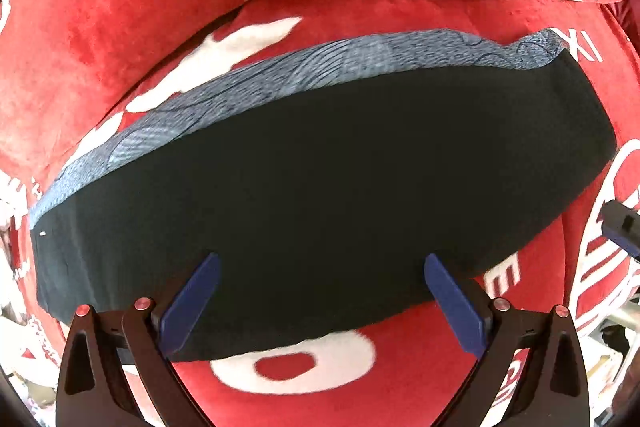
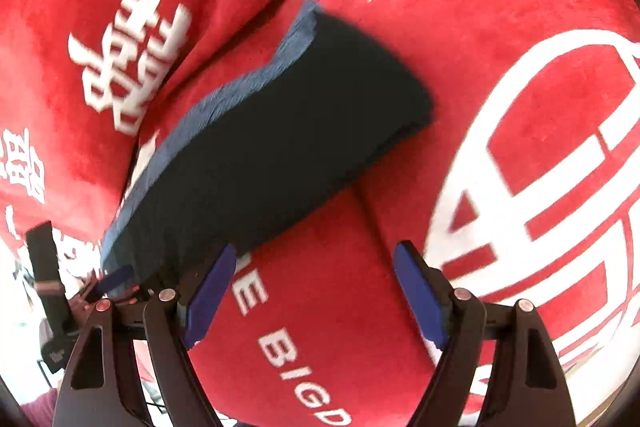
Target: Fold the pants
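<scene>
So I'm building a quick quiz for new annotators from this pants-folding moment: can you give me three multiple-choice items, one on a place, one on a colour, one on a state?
1. Where do the pants lie?
A. On a red blanket with white lettering
B. On a bare wooden floor
C. In a laundry basket

2. What colour is the strip along the far edge of the pants?
A. Yellow
B. Grey-blue
C. White

3. How do the jaws of the right gripper stand?
A. Shut on the pants
B. Shut on the blanket
C. Open, nothing between them

Answers:
1. A, since red plush with white characters surrounds the dark cloth in both views.
2. B, since a patterned grey-blue band borders the far side of the near-black fabric.
3. C, since the two blue pads stand wide apart over the blanket, holding nothing.
</scene>
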Demonstrator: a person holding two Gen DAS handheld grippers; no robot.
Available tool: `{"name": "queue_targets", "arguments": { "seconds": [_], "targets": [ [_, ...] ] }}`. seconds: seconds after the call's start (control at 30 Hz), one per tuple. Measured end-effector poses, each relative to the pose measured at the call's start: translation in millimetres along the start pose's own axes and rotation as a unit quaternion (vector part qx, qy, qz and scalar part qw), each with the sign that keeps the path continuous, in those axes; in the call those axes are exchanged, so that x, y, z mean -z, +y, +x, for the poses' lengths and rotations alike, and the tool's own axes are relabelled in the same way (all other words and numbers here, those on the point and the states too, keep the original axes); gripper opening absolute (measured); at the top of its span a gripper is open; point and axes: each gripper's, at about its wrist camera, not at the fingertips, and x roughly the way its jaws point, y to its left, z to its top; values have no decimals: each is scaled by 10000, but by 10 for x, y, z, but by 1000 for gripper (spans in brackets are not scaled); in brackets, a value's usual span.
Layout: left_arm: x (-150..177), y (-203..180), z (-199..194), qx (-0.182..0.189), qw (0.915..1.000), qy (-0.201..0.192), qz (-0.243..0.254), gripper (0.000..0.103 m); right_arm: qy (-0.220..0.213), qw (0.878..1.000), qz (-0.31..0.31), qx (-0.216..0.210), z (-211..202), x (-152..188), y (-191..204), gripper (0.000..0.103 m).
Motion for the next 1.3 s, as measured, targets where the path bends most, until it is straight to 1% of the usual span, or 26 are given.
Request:
{"name": "queue_targets", "arguments": {
  "seconds": [0.1, 0.2, 0.27, 0.33, 0.37, 0.43, 0.47, 0.5, 0.53, 0.57, 0.6, 0.63, 0.67, 0.7, 0.73, 0.77, 0.8, 0.87, 0.93, 1.0, 1.03, 1.07, 1.1, 1.13, 1.17, 1.3],
  "targets": [
    [-63, -73, 38, -56, 10000, 32, -23, 102, -40, 9999, 150, -69, -21, -69, -94, 84],
    [-103, -103, 43, -96, 9999, 13, -62, 102, -5, 9997, 183, -148, 11, -73, -104, 84],
    [-185, -156, 76, -142, 9999, -10, -62, 102, -31, 9996, 192, -183, 25, -77, -95, 84],
    [-233, -153, 75, -204, 9998, -52, -57, 102, -137, 9993, 252, -221, 15, -113, -97, 84],
    [-295, -238, 41, -226, 9997, -56, -61, 102, -252, 9990, 306, -218, -12, -151, -118, 84],
    [-320, -232, 23, -245, 9996, -66, -106, 102, -382, 9982, 425, -205, -20, -258, -149, 82],
    [-328, -237, 53, -252, 9996, -62, -135, 102, -437, 9971, 550, -281, -13, -324, -199, 68],
    [-339, -210, 55, -254, 9995, -59, -155, 102, -444, 9961, 663, -372, 14, -380, -242, 33],
    [-364, -207, 45, -255, 9995, -76, -194, 102, -408, 9957, 735, -401, 38, -419, -263, 15],
    [-365, -189, 37, -255, 9994, -100, -215, 102, -365, 9951, 819, -405, 65, -462, -284, 10],
    [-383, -186, 21, -253, 9993, -143, -242, 102, -420, 9946, 811, -489, 47, -487, -284, 10],
    [-404, -186, 12, -247, 9992, -169, -253, 102, -486, 9954, 694, -455, 21, -490, -250, 10],
    [-424, -191, 25, -250, 9993, -150, -242, 102, -527, 9963, 561, -377, 7, -490, -211, 10],
    [-438, -203, 57, -262, 9993, -102, -228, 102, -565, 9977, 331, -182, -1, -480, -161, 10],
    [-440, -213, 84, -265, 9994, -61, -220, 102, -528, 9983, 249, -75, 30, -471, -151, 10],
    [-458, -231, 113, -265, 9994, -41, -215, 102, -439, 9986, 285, -19, 76, -462, -179, 10],
    [-437, -243, 162, -258, 9994, -45, -237, 102, -331, 9984, 449, -52, 125, -452, -244, 10],
    [-397, -211, 160, -226, 9993, -58, -287, 102, -279, 9956, 831, -329, 135, -430, -377, 10],
    [-382, -188, 173, -208, 9994, -71, -282, 102, -270, 9945, 924, -408, 94, -395, -418, 18],
    [-357, -143, 181, -178, 9994, -78, -292, 102, -198, 9948, 905, -434, 68, -338, -430, 31],
    [-356, -140, 187, -151, 9994, -73, -308, 102, -160, 9944, 910, -522, 59, -309, -430, 35],
    [-355, -139, 193, -127, 9994, -65, -323, 102, -96, 9932, 921, -710, 62, -263, -435, 48],
    [-324, -88, 227, -104, 9994, -58, -336, 102, -34, 9919, 931, -867, 72, -214, -433, 54],
    [-295, -72, 217, -85, 9993, -55, -348, 102, -1, 9911, 935, -952, 89, -180, -416, 56],
    [-295, -18, 281, -71, 9993, -54, -351, 102, 32, 9904, 937, -1014, 109, -155, -408, 56],
    [-289, 4, 310, -17, 9994, -58, -349, 102, 119, 9875, 1006, -1204, 218, -88, -363, 56]
  ]
}}
